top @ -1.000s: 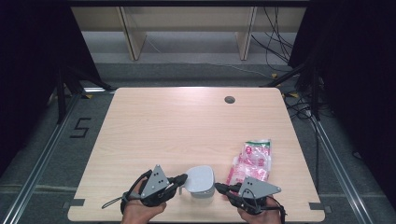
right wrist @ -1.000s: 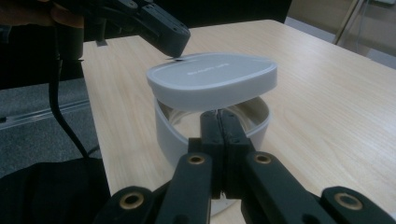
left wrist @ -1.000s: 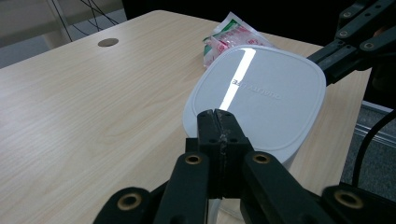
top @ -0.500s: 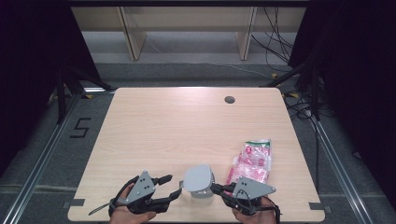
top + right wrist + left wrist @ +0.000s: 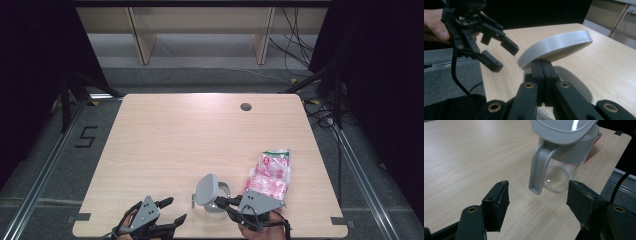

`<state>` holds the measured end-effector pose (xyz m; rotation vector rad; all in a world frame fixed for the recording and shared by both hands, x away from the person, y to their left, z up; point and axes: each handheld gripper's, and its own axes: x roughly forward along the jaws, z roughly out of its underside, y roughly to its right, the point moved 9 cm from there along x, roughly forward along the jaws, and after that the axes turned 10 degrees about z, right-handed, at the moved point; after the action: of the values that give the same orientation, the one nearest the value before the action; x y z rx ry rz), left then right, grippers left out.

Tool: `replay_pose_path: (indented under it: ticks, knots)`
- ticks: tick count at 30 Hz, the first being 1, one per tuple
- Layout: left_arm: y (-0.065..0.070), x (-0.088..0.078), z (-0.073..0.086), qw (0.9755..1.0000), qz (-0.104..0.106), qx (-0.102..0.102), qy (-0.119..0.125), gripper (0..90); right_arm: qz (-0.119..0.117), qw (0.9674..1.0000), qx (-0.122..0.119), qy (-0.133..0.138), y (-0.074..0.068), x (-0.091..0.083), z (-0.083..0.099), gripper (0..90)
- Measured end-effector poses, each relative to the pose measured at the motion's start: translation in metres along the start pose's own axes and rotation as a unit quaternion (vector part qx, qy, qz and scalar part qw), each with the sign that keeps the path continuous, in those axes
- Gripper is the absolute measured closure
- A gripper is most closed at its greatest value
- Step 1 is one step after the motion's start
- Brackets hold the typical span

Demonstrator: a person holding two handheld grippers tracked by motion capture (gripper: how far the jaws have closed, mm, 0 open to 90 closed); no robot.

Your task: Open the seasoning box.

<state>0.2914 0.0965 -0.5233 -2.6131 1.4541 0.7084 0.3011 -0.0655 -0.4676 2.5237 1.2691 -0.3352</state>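
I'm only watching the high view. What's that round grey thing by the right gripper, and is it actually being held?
Observer: Yes. The right gripper view shows the right gripper shut on the edge of a grey lid, which stands tilted.
Operator: What's under the lid?
Observer: A clear jug with a grey handle. In the left gripper view it looks empty.
Operator: And the left gripper?
Observer: The left gripper has just been opening its jaws. Nothing sits between them, and the handle lies just ahead of them.
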Motion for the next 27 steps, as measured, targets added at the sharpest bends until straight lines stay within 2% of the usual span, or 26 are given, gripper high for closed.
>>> replay_pose_path:
  ticks: [1,2,3,6,7,12,15,16,17,21,22,23,24,25,27]
  knots:
    - [-0.001,-0.002,0.002,0.9999,-0.005,0.007,-0.009,33.1,-0.008,1.0000,0.004,0.003,-0.003,0.002,-0.002,90.0]
    - [-0.001,-0.001,0.002,0.9999,-0.005,0.009,-0.004,33.0,-0.010,0.9999,-0.001,-0.003,-0.005,0.002,-0.002,90.0]
    - [-0.001,-0.003,0.003,0.9998,-0.010,0.012,-0.008,32.7,-0.007,1.0000,-0.002,0.004,-0.006,0.005,-0.004,90.0]
    - [0.000,-0.003,0.003,0.9999,-0.007,0.010,-0.005,32.4,-0.018,0.9998,-0.009,-0.002,-0.012,0.008,-0.006,90.0]
    - [0.000,-0.003,0.003,0.9999,-0.007,0.010,-0.005,32.4,-0.022,0.9997,-0.009,0.005,-0.014,0.010,-0.008,90.0]
    - [0.002,-0.003,0.006,0.9999,-0.007,0.010,-0.006,32.0,-0.015,0.9999,-0.005,-0.001,-0.008,0.006,-0.005,90.0]
    - [0.003,-0.003,0.006,0.9999,-0.007,0.012,-0.005,31.9,-0.006,1.0000,0.001,-0.001,0.002,0.001,-0.002,88.0]
    - [0.003,-0.003,0.006,0.9999,-0.007,0.013,-0.005,31.8,0.006,0.9999,-0.010,0.005,0.010,-0.002,-0.001,86.7]
    - [0.003,-0.003,0.006,0.9999,-0.007,0.013,-0.002,31.8,0.011,0.9999,0.009,-0.001,0.014,-0.006,0.002,85.7]
    - [0.002,-0.003,0.005,0.9999,-0.007,0.015,-0.001,31.4,0.041,0.9988,0.027,0.001,0.043,-0.020,0.013,78.2]
    - [0.000,-0.004,0.005,0.9995,-0.006,0.030,-0.004,31.3,0.056,0.9978,0.035,0.002,0.051,-0.024,0.015,75.1]
    - [0.002,-0.003,0.005,0.9999,-0.008,0.015,0.001,31.2,0.060,0.9972,0.044,0.004,0.058,-0.027,0.017,71.0]
    - [0.002,-0.002,0.005,0.9999,-0.009,0.011,0.004,31.1,0.075,0.9963,0.042,0.000,0.067,-0.030,0.020,67.9]
    - [0.002,-0.003,0.005,0.9999,-0.009,0.011,0.004,31.0,0.076,0.9955,0.055,-0.009,0.072,-0.033,0.025,65.7]
    - [0.002,-0.003,0.005,0.9999,-0.008,0.011,0.004,30.9,0.105,0.9923,0.063,-0.011,0.088,-0.040,0.031,59.0]
